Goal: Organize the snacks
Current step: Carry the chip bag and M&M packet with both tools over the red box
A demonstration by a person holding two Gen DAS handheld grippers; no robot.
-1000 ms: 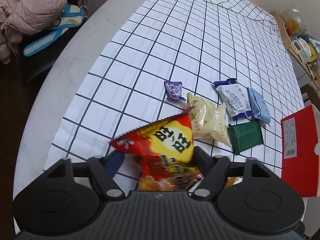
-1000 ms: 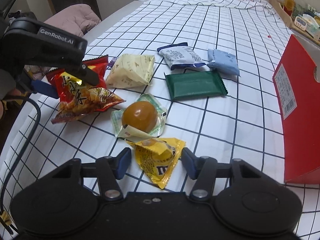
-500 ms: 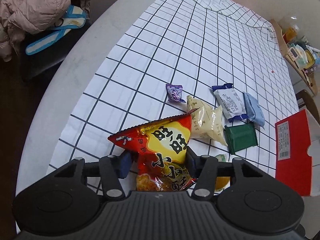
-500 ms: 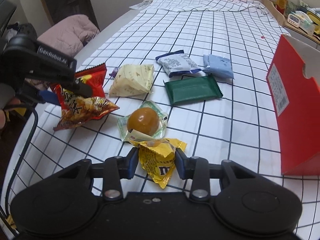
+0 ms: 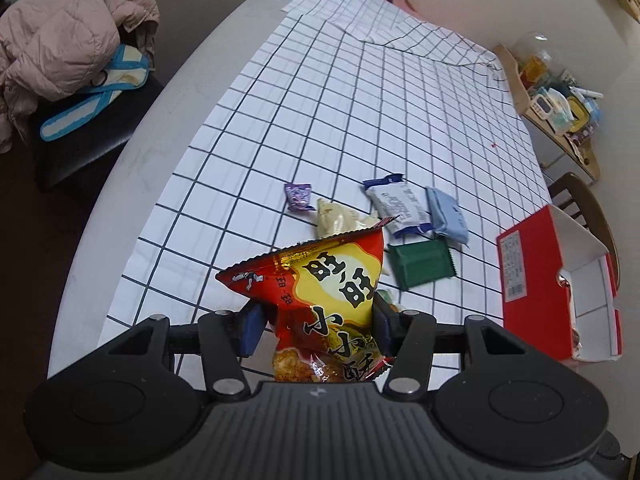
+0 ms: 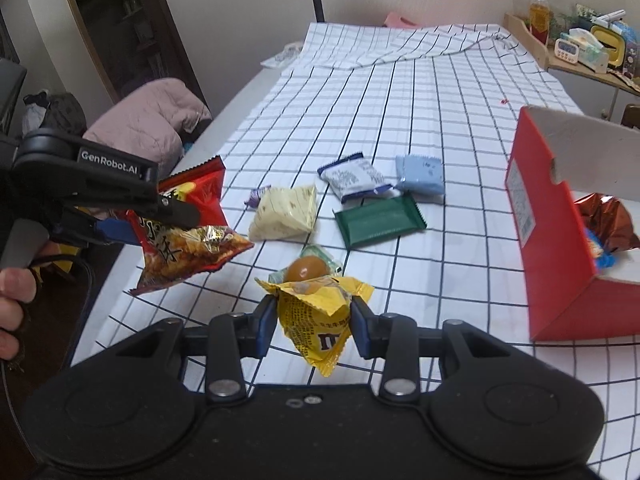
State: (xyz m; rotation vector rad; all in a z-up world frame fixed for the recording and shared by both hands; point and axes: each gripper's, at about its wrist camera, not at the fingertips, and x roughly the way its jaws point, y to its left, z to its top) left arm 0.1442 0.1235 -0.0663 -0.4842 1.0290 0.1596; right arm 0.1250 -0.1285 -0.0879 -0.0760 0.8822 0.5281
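You have the red and yellow chip bag (image 5: 336, 300) clamped and lifted off the checked cloth, tilted. You hold the yellow candy packet (image 6: 320, 320) pinched, raised. Lying flat: cream packet (image 6: 286, 216), green packet (image 6: 380, 220), white-and-blue packet (image 6: 354, 178), pale blue packet (image 6: 420, 172), purple sweet (image 5: 298, 196), wrapped brown ball (image 6: 308, 268). Red box (image 6: 560, 248) stands open.

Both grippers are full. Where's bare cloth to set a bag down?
Free: the checked cloth beyond the white packet and blue packet, and between the green packet and red box. Crowded around the cream packet.
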